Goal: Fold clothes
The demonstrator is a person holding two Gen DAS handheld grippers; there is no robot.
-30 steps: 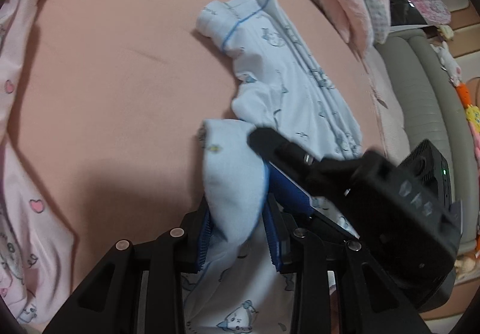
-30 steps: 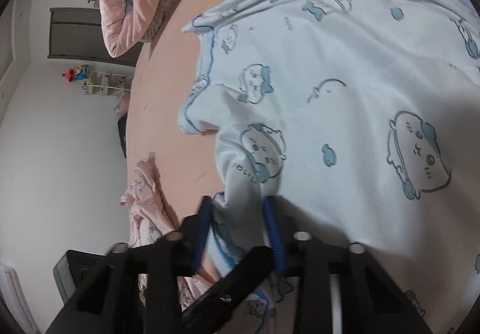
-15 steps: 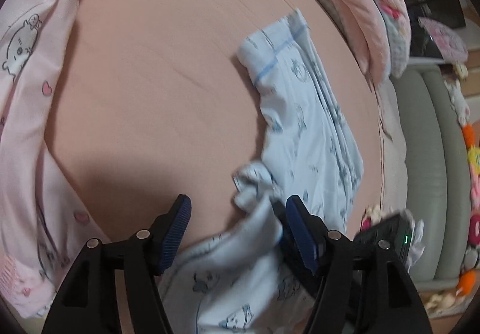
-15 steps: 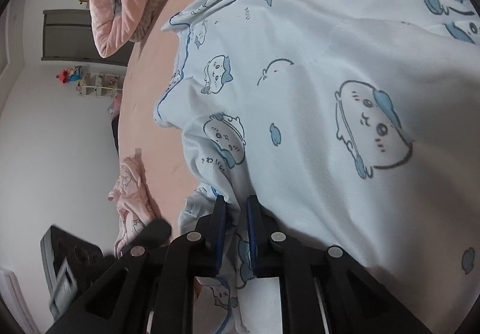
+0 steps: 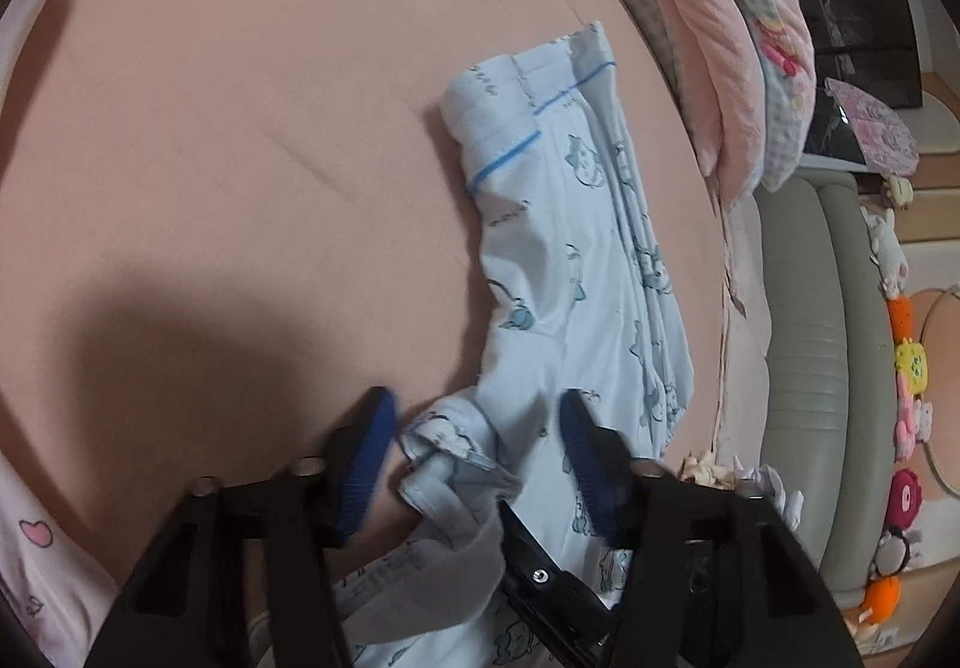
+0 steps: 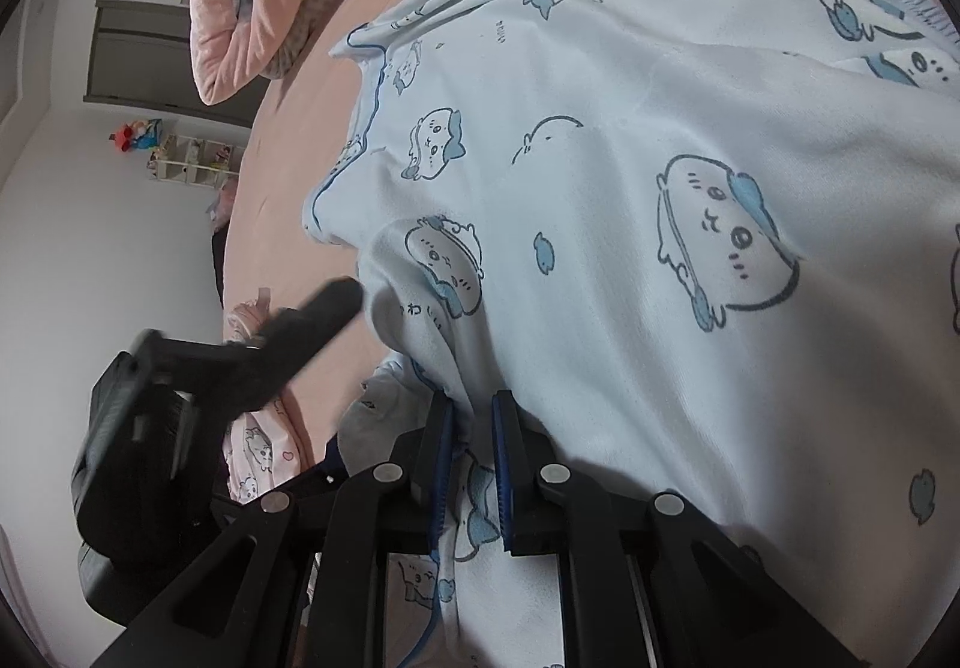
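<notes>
Left wrist view: left gripper [image 5: 477, 443] gapes wide, gripping nothing, over the light-blue pajama pants [image 5: 576, 260] lying half-folded near the bed's [image 5: 210, 128] pillow edge, right gripper [image 6: 471, 455] pinches a fabric fold nearly closed — fold started, smoothing and final folds remain.

- The light is soft and a bit dim.
- A big dark shadow lies on the smooth pink bed sheet [image 5: 210, 140].
- Both pictures bend round at the edges, with black corners.
- The black left gripper [image 6: 252, 356] looks blurry in the right wrist view.
- The light blue cartoon-print pajamas [image 6: 660, 188] look sharp.
</notes>
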